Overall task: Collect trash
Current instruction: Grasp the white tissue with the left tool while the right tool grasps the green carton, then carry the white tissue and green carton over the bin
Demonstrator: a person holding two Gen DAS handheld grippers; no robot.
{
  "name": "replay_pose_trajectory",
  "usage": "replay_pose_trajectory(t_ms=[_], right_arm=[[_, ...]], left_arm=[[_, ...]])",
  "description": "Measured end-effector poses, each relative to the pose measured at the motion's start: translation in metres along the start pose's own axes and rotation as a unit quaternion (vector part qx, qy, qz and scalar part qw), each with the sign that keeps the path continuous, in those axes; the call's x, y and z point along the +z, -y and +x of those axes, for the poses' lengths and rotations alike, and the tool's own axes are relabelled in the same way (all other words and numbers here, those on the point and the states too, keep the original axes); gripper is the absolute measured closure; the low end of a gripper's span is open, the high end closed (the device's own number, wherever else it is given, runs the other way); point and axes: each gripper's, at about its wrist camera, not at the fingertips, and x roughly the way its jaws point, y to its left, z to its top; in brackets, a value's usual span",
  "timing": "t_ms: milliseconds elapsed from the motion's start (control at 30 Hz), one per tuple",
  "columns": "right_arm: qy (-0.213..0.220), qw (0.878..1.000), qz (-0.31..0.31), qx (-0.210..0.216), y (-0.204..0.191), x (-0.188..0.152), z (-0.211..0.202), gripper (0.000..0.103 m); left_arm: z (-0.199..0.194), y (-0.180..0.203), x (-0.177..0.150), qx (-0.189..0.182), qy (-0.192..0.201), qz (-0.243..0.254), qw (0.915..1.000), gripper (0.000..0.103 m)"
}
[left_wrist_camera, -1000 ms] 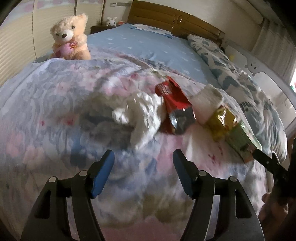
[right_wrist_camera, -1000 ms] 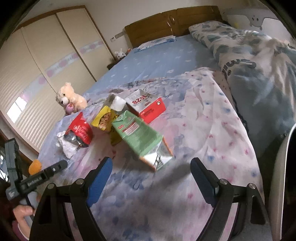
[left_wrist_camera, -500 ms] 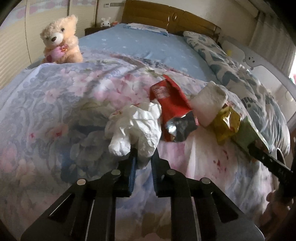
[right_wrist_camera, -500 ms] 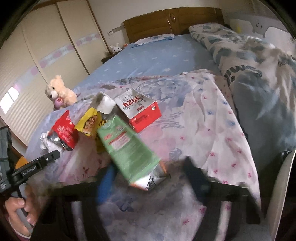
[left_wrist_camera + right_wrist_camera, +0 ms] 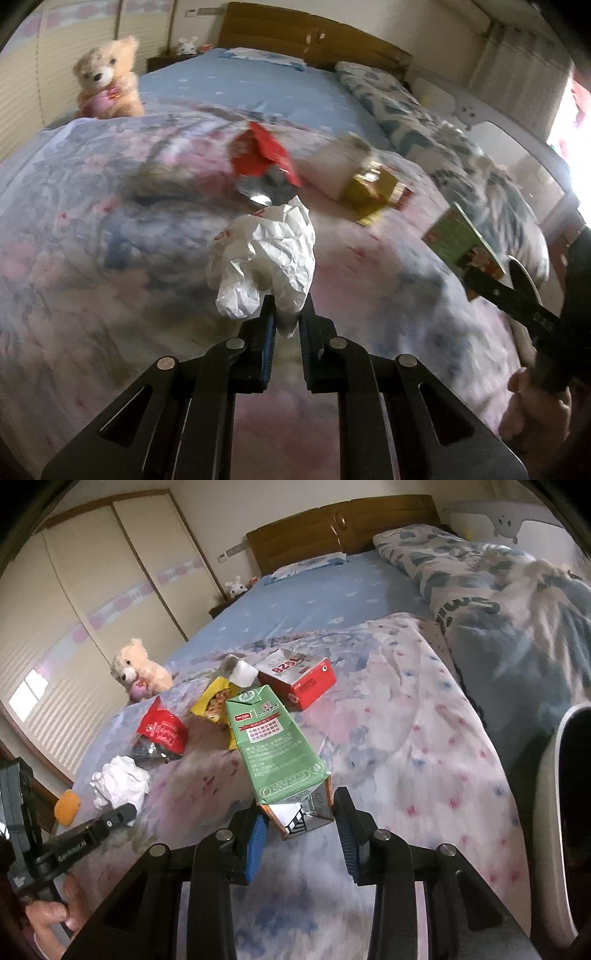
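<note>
My left gripper (image 5: 286, 314) is shut on a crumpled white paper wad (image 5: 269, 254) and holds it just above the floral bedspread; the wad also shows in the right wrist view (image 5: 120, 784). My right gripper (image 5: 300, 821) is shut on the near end of a green milk carton (image 5: 275, 751), which tilts up off the bed; the carton also shows in the left wrist view (image 5: 461, 245). A red snack bag (image 5: 160, 729), a yellow snack bag (image 5: 214, 699) and a red-and-white box (image 5: 299, 675) lie on the bedspread beyond.
A teddy bear (image 5: 138, 670) sits at the bed's far left edge. A blue patterned quilt (image 5: 517, 602) is heaped on the right. The wooden headboard (image 5: 340, 524) and wardrobe doors (image 5: 92, 590) stand at the back.
Both grippers went from open to shut: the left closed on the paper wad and lifted it, and the right moved forward and closed on the green carton.
</note>
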Motion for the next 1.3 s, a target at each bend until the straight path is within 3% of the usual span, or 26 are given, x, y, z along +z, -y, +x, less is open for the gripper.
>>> replay_pose_trajectory(t_ms=[500,1300], right_arm=[[0.039,0.998,0.052,-0.011,0.034,-0.032,-0.065,0.068],[0.092,0.984,0.137,-0.071,0.125,-0.065,-0.152,0.068]], left_arm=[[-0.013,0.096,-0.019,-0.082,-0.011,0.089,0.9926,0.092],[-0.007,0.210,-0.040,-0.146,-0.034,0.184,0.9715,0.092]])
